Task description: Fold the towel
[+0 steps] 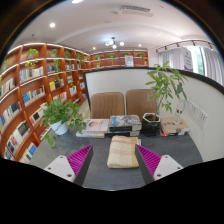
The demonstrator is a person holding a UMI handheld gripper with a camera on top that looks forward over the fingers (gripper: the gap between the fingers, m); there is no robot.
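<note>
Lying flat mid-table, towel (123, 152) looks beige, already doubled into neat rectangle, long edges running away from gripper (112, 160). Fingers spread wide, pads (80, 158) flanking towel's near end, touching nothing. Step looks like approach or check before next fold; next move calls for dropping to near edge, pinching it. Books (110, 126) stacked beyond at far table (185, 148) edge, plants (62, 112) either side.
</note>
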